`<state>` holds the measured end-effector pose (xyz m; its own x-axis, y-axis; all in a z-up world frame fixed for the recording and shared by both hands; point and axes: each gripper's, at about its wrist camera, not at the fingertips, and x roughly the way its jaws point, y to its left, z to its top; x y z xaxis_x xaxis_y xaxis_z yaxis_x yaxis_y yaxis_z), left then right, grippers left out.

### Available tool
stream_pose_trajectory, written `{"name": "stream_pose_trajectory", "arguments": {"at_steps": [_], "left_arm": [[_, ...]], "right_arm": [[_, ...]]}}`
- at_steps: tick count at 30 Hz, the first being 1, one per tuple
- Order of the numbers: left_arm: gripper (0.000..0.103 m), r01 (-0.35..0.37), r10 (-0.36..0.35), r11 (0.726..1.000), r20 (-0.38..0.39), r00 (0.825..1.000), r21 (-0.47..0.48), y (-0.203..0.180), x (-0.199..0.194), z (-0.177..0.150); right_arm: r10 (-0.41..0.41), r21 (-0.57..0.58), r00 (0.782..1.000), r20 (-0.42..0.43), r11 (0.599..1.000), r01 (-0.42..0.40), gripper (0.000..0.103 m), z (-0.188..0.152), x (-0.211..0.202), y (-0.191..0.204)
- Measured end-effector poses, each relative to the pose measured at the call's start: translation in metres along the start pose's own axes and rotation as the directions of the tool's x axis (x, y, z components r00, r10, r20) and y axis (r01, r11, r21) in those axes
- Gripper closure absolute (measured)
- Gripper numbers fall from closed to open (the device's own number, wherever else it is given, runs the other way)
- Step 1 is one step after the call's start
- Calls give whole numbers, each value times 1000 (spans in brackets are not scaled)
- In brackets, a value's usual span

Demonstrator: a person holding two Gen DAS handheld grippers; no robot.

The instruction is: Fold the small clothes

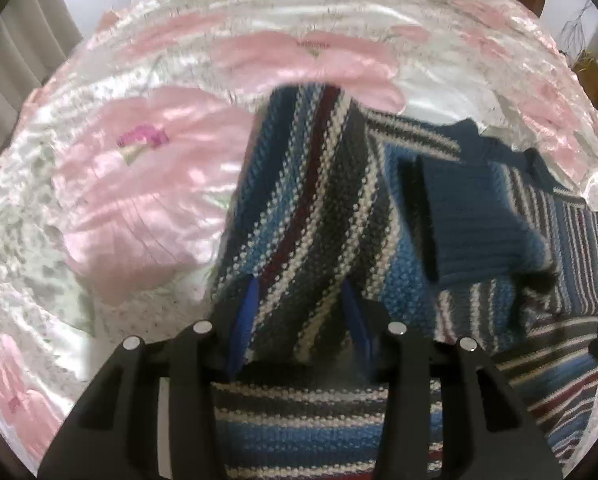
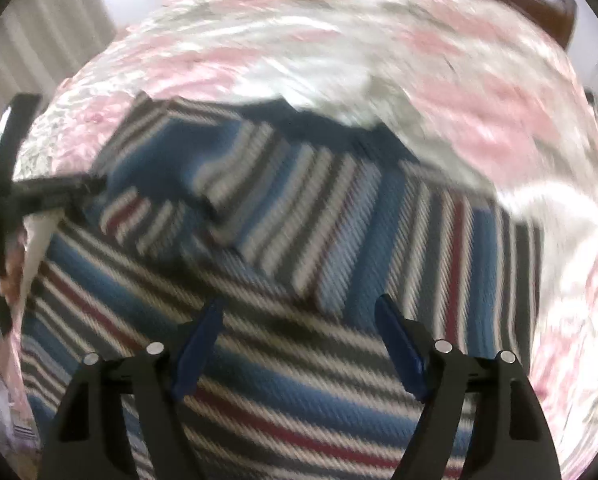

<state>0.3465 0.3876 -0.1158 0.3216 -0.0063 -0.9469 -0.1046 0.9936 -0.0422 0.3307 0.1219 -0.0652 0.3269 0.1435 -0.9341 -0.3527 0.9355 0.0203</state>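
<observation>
Left gripper (image 1: 299, 312) holding the striped sweater's (image 2: 299, 220) raised sleeve, right gripper (image 2: 299, 336) spread wide above it: lay the sleeve squarely across the body.

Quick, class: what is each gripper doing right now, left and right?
Left gripper: closed on a raised fold of the striped knitted sweater.
Right gripper: open, holding nothing, above the sweater.

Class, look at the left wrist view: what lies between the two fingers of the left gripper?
A raised fold of the striped knit sweater fills the gap of the left gripper, seen in the left wrist view.
</observation>
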Motion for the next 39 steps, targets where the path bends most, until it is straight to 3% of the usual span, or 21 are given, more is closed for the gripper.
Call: {"name": "stream_pose_trajectory", "arguments": {"at_steps": [4, 9, 11, 12, 13, 16, 20, 24, 27, 31, 33, 36, 39], "left_arm": [[60, 33, -34, 999, -20, 999, -21, 9, 8, 5], [60, 54, -56, 998, -33, 998, -35, 13, 15, 8], [59, 50, -51, 998, -32, 998, -33, 12, 16, 8], [59, 48, -49, 998, -32, 998, -29, 11, 16, 8], [59, 48, -49, 998, -31, 998, -27, 11, 17, 8], [59, 60, -61, 997, -32, 998, -40, 14, 19, 9], [58, 61, -62, 997, -27, 998, -45, 14, 19, 9], [58, 50, -51, 998, -20, 999, -42, 12, 18, 7], [58, 39, -40, 998, -15, 999, -42, 10, 18, 7], [58, 16, -16, 1000, -7, 1000, -25, 6, 17, 5], [57, 4, -4, 1000, -2, 1000, -22, 5, 17, 4], [57, -15, 15, 1000, 7, 1000, -20, 2, 15, 3], [56, -36, 36, 999, 17, 999, -5, -2, 14, 1]], "right_arm": [[6, -80, 999, 40, 997, -3, 26, 34, 13, 33], [-52, -188, 997, 64, 980, 64, 31, 61, 43, 71], [-85, -219, 995, 58, 971, 96, 41, 64, 54, 81], [-90, -230, 995, 46, 968, 98, 53, 63, 59, 82], [-64, -225, 998, 24, 972, 67, 68, 63, 65, 80], [-31, -167, 999, 18, 985, 33, 82, 61, 66, 68], [121, -4, 992, 30, 993, -121, 87, 55, 53, 30], [275, 186, 960, 61, 941, -282, 87, 37, 41, -21], [318, 280, 945, 70, 903, -325, 81, 15, 39, -58], [305, 356, 949, 85, 880, -315, 37, -22, 36, -104], [339, 400, 934, 114, 845, -356, 26, -36, 36, -126], [382, 464, 913, 140, 789, -402, 22, -40, 41, -149], [390, 494, 913, 120, 774, -396, 22, -33, 53, -156]]}}
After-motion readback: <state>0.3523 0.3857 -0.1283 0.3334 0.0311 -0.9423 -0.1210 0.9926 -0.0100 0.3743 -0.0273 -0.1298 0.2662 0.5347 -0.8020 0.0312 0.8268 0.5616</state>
